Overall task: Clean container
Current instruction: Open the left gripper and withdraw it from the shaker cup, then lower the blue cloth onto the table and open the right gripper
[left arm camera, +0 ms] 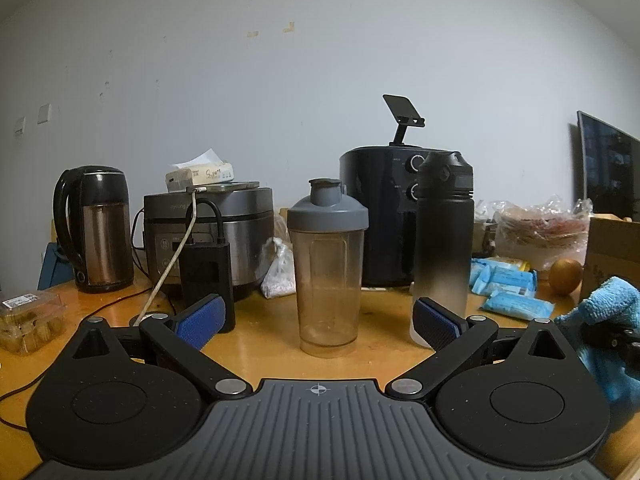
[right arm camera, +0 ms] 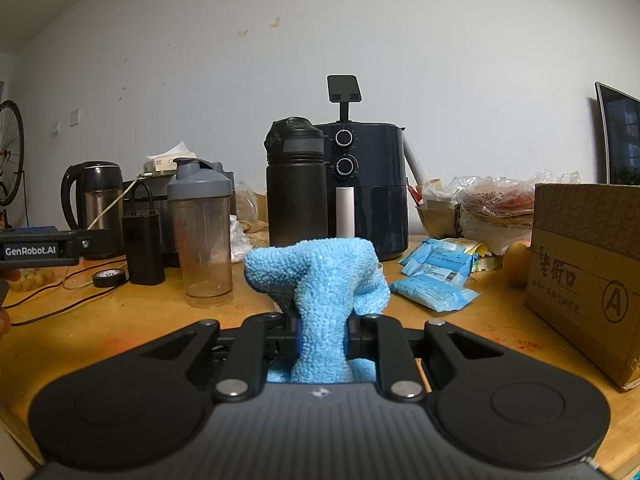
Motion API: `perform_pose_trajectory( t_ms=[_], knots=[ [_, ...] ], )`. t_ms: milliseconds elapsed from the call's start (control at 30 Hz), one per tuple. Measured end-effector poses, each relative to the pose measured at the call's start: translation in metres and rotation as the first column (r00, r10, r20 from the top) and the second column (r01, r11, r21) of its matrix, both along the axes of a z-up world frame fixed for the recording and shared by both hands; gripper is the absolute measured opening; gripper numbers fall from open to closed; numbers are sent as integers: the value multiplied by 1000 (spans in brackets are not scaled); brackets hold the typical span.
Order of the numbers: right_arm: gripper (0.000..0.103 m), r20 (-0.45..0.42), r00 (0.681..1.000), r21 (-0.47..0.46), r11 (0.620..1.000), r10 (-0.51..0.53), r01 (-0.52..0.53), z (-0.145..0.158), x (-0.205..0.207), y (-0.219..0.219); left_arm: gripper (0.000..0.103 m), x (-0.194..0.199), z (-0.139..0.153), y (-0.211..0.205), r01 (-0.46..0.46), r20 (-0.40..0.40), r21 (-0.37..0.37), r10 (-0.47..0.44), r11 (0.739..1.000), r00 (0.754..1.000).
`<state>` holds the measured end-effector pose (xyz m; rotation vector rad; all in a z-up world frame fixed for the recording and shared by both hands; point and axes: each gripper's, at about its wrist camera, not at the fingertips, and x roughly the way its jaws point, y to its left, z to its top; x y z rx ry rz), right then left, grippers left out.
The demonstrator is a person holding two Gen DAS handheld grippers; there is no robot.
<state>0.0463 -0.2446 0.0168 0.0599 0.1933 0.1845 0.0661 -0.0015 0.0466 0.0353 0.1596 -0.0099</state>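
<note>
Clear plastic shaker bottle with grey lid [left arm camera: 327, 268]: upright on the wooden desk [left arm camera: 264, 356], frame centre. Left gripper [left arm camera: 320, 318]: fingers spread wide, empty. Right gripper [right arm camera: 322, 338]: fingers clamped on a fluffy blue microfibre cloth [right arm camera: 320, 276].

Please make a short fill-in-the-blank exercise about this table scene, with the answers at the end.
1. The right hand-held gripper is shut on a blue ____.
2. The left hand-held gripper is ____, with nothing between its pads.
3. The clear shaker bottle has a ____ lid.
4. The phone stand sits on top of the dark ____.

Answers: cloth; open; grey; air fryer
</note>
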Motion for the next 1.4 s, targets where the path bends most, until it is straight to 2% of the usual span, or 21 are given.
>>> perform_pose_trajectory(
  t_ms=[267,567,933,1100,1367,1400],
  knots=[
    [14,-44,999,-6,1000,20,-20,4,5,2,103,4,2,1,-7,-54,-1,7,1000,999],
    [14,-226,973,-41,997,50,-61,13,25,6,103,18,2,2,-23,-200,20,26,1000,979],
    [14,-338,939,-54,995,60,-83,21,37,6,103,33,-3,8,-44,-395,-2,39,999,918],
    [14,-368,928,-60,995,56,-84,19,39,6,103,33,-4,10,-45,-420,-12,36,999,907],
    [14,-389,919,-68,993,60,-93,16,41,8,103,33,-3,11,-50,-428,-18,37,999,903],
    [25,-389,920,-70,994,55,-89,16,41,8,103,33,-3,11,-51,-429,-19,37,999,902]
  ],
)
